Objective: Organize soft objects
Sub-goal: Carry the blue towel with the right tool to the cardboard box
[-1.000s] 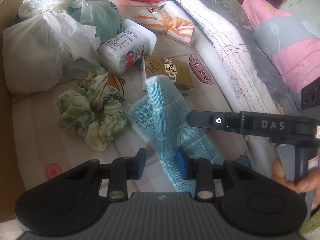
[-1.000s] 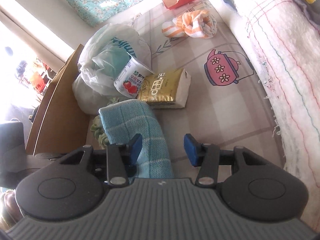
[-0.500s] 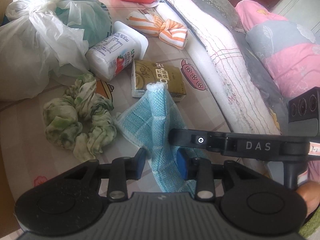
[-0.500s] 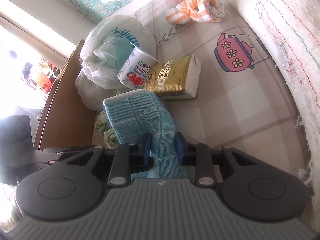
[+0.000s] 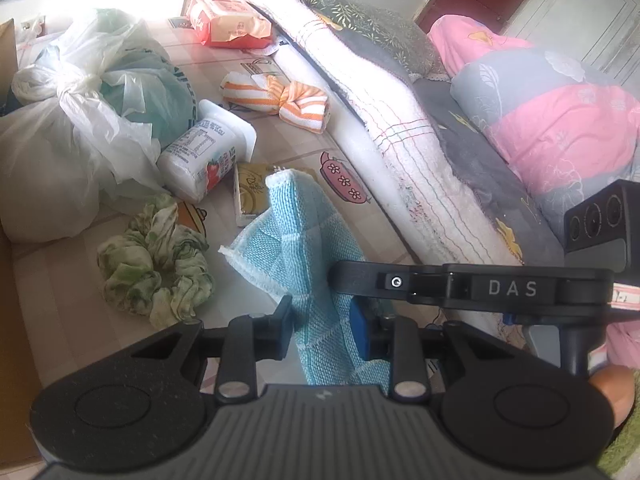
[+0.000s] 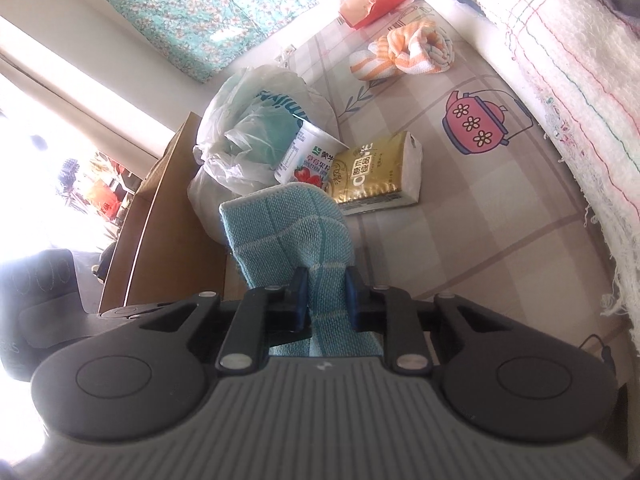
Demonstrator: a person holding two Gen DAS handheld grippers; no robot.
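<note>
A light blue knitted cloth [image 5: 304,240] hangs lifted off the bed sheet. My right gripper [image 6: 326,294] is shut on its lower part, and the cloth [image 6: 288,228] rises in front of it. My left gripper [image 5: 322,322] has its jaws either side of the same cloth with a gap still showing, so it is open. The right gripper's body [image 5: 460,284] crosses just beyond the left fingers. A green tie-dye scrunchie cloth [image 5: 154,268] lies to the left. An orange striped knotted towel [image 5: 280,100] lies further back, and it also shows in the right wrist view [image 6: 404,56].
A gold tissue pack [image 6: 376,176], a strawberry yoghurt tub [image 5: 204,152] and tied plastic bags [image 5: 80,120] lie on the sheet. A red packet [image 5: 228,24] is at the back. A rolled white blanket [image 5: 400,132] runs along the right. A cardboard wall [image 6: 164,216] stands at the left.
My right gripper closed on the blue cloth and lifted it off the sheet. My left gripper's jaws came in around the cloth as it rose.
</note>
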